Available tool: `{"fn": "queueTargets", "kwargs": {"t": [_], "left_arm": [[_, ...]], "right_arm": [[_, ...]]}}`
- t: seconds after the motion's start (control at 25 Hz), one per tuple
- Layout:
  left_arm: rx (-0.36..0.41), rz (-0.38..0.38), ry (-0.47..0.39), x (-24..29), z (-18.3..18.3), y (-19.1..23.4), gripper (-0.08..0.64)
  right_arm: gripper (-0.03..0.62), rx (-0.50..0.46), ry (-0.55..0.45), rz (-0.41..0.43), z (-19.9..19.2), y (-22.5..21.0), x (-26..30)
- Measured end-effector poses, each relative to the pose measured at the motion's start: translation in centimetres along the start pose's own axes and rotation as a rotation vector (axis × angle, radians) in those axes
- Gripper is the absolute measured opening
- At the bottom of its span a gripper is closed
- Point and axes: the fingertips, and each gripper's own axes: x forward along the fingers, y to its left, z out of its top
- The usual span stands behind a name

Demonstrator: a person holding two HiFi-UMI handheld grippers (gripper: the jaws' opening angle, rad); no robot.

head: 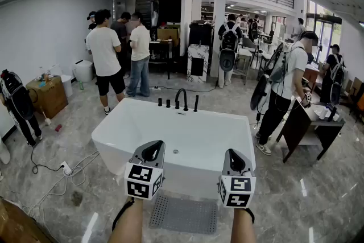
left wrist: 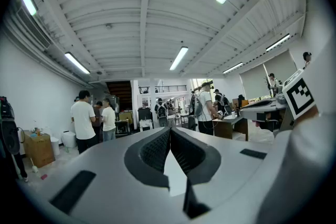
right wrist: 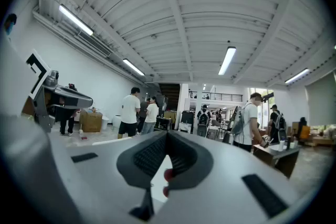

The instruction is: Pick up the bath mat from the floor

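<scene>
Both pairs of fingers are pressed together with nothing between them. The left gripper (left wrist: 169,134) and right gripper (right wrist: 167,136) are held level and side by side, pointing over the near side of the white bathtub (head: 114,125). The grey bath mat (head: 185,214) lies flat on the floor (head: 296,202) below them, just in front of the tub. No grasp has begun; this looks like the approach. Next, a gripper would need to tip downward, open its fingers and pinch an edge of the mat.

Left forearm (head: 126,223) and right forearm (head: 243,227) run off the head view's bottom edge (elbows unseen).
</scene>
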Motion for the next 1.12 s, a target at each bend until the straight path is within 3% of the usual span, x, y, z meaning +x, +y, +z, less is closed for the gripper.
{"fn": "queueTargets", "kwargs": {"t": [0.4,0.6,0.84,1.12], "left_arm": [[-0.018,0.012,-0.012,-0.3,0.2,1.2,0.009],[0.014,0.008,0.005,0.0,0.0,0.6,0.009],[0.028,0.004,0.023,1.1,-0.2,-2.5,0.009],[-0.013,0.058,0.093,1.9,-3.1,-4.2,0.009]], "right_arm": [[0.02,0.015,0.0,0.013,-0.3,1.2,0.6],[0.02,0.047,-0.021,0.006,-0.1,0.4,0.5],[0.021,0.072,-0.021,0.014,-1.5,-2.5,-0.5],[0.021,0.087,0.027,0.023,-4.9,-6.2,-0.7]]}}
